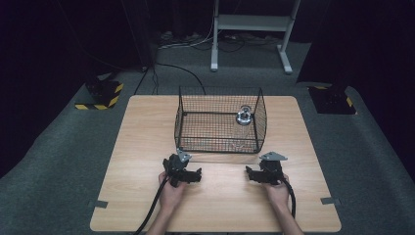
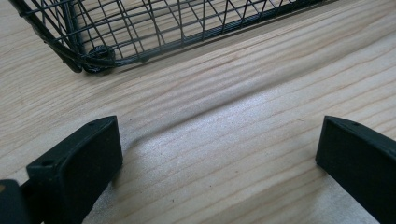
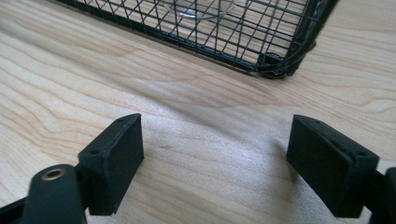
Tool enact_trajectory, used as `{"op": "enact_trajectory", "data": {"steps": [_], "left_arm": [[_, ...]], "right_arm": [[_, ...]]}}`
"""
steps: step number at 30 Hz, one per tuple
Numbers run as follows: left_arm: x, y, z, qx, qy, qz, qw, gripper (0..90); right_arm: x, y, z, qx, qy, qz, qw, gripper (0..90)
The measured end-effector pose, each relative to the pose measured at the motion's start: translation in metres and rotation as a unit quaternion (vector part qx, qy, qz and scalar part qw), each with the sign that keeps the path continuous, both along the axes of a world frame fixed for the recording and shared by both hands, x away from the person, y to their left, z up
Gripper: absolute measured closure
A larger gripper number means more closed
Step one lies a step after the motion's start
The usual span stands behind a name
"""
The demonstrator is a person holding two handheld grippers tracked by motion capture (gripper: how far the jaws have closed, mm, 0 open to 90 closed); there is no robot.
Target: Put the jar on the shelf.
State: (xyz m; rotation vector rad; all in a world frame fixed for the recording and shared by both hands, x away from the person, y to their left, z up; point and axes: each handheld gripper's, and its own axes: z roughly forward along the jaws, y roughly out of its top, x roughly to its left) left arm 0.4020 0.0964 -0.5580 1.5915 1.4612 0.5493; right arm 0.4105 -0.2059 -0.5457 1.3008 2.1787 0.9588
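Left gripper: lying on wood-grain table, blunt black jaws spread, empty.
Right gripper: jaws gaping, empty.
Wire basket: black mesh, sitting just ahead, containing clear jar.

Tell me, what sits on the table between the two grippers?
Nothing: in the high view, bare wooden table separates the left gripper from the right gripper.

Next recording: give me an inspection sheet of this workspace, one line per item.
Surface: wooden table, bare light wood.
Job's things: black wire basket upright at mid-table; clear glass jar with metal lid inside, at its right end.
Clutter: nothing seen on the table.
Grippers: left gripper and right gripper both open, nothing between the jaws, near the basket's front.
Cables: one trails from each gripper toward the person.
Surroundings: grey carpet, white frame legs, striped blocks behind.
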Motion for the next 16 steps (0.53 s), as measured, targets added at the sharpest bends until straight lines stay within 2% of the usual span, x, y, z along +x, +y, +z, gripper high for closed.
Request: {"op": "enact_trajectory", "data": {"steps": [2,6,16], "left_arm": [[0.0,-0.0001,0.0,0.0,0.0,0.0,1.0,0.4],[0.0,-0.0002,-0.0001,-0.001,0.0,0.001,1.0,0.4],[0.0001,-0.0005,-0.0001,-0.002,-0.001,0.002,1.0,0.4]], "right_arm": [[0.0002,0.0025,0.0,-0.006,-0.003,0.007,1.0,18.0],[0.0015,0.0026,-0.0003,-0.002,0.001,0.012,0.9999,17.1],[0.0007,0.0046,-0.0004,-0.001,0.002,0.002,1.0,16.7]]}}
